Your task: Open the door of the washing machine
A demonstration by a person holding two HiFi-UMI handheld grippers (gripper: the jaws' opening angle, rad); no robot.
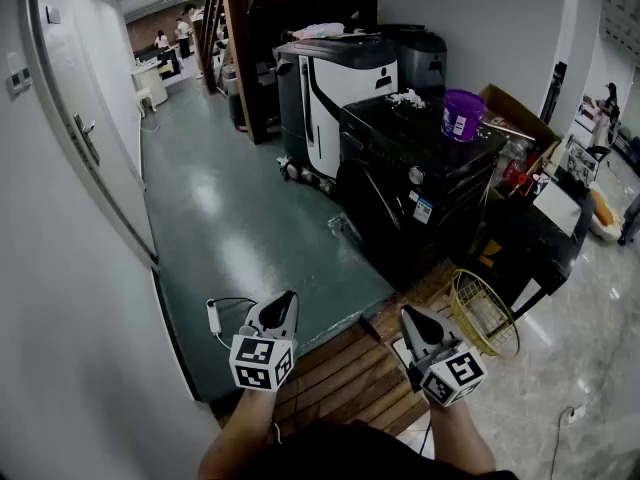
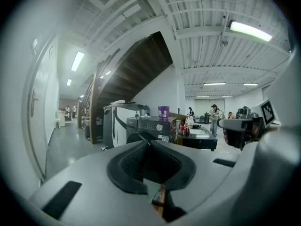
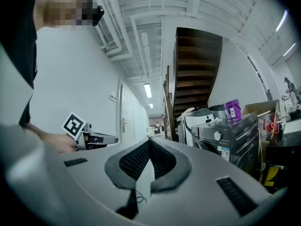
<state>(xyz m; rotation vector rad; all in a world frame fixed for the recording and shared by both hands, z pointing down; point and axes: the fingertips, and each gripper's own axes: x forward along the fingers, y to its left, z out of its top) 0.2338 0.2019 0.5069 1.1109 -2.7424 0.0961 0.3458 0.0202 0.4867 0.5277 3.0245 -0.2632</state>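
A black front-loading washing machine (image 1: 415, 203) stands on the green floor ahead and to the right, door closed, with a purple tub (image 1: 462, 114) on its top. It also shows far off in the left gripper view (image 2: 149, 129) and at the right of the right gripper view (image 3: 225, 140). My left gripper (image 1: 285, 303) and right gripper (image 1: 410, 315) are held low near the front edge of the head view, well short of the machine. Both are shut with nothing between their jaws.
A white and black appliance (image 1: 330, 98) stands behind the washer. A white door (image 1: 85, 138) with a handle lines the left wall. A wire basket (image 1: 483, 313) lies on the wooden pallet (image 1: 345, 373) at my feet. A dark staircase (image 1: 235, 38) rises at the back; people stand far off.
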